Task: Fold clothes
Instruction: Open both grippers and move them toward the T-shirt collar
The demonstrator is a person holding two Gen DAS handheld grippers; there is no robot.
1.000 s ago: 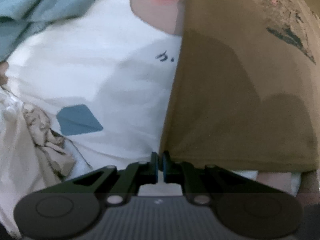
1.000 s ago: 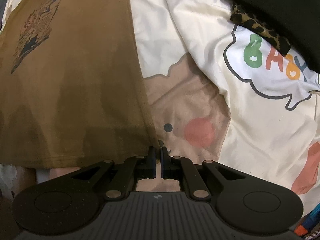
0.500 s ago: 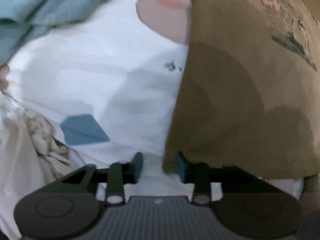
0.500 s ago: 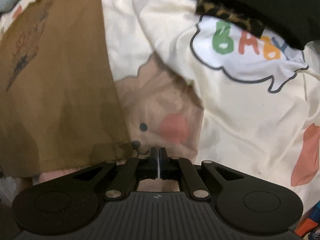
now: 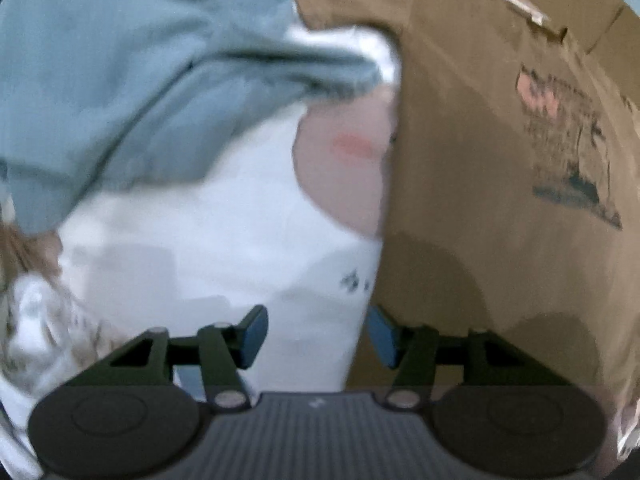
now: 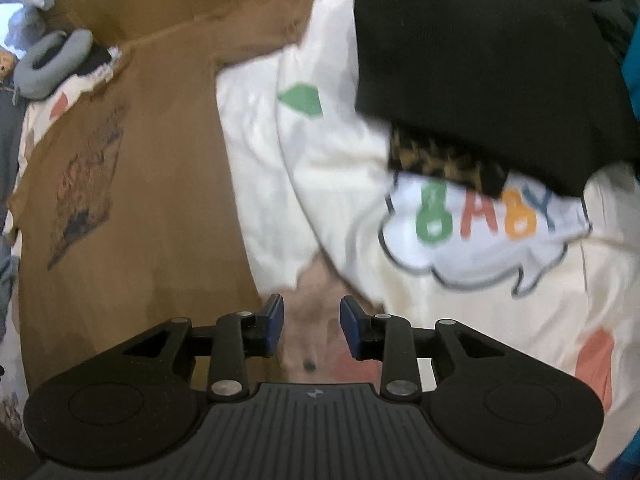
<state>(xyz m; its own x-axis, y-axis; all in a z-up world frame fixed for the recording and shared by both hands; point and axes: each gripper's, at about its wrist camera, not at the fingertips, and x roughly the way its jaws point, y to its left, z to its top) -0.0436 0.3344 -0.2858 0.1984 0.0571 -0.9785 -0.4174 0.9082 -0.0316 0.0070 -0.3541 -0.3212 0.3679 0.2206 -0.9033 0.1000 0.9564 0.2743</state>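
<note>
Brown T-shirt (image 5: 480,184) with a faded chest print lies spread flat on a cartoon-printed bedsheet (image 5: 224,240), its straight side edge running down the middle of the left wrist view and its bottom hem reaching toward the camera. The same shirt (image 6: 160,184) fills the left half of the right wrist view, collar end far from the camera, one sleeve spread out near the top.

The left hand-held gripper (image 5: 318,334) points steeply down over that side edge. Its jaws are opening, blue pads well apart; the shirt's edge passes just inside the right-hand pad, but neither pad presses on cloth. The right hand-held gripper (image 6: 312,330) hangs over the bare sheet just beside the shirt's other side edge. Its jaws are opening too, with only the sheet's pinkish bear print showing in the gap, nothing held.

A crumpled blue-grey garment (image 5: 132,92) lies heaped on the sheet at upper left in the left wrist view, near the shirt's sleeve. In the right wrist view a black garment (image 6: 488,60) sits at upper right on top of a leopard-print cloth (image 6: 436,160), both overlapping the sheet's "BABY" speech bubble. A grey neck pillow (image 6: 48,64) rests beyond the shirt's collar. Both views are blurred.
</note>
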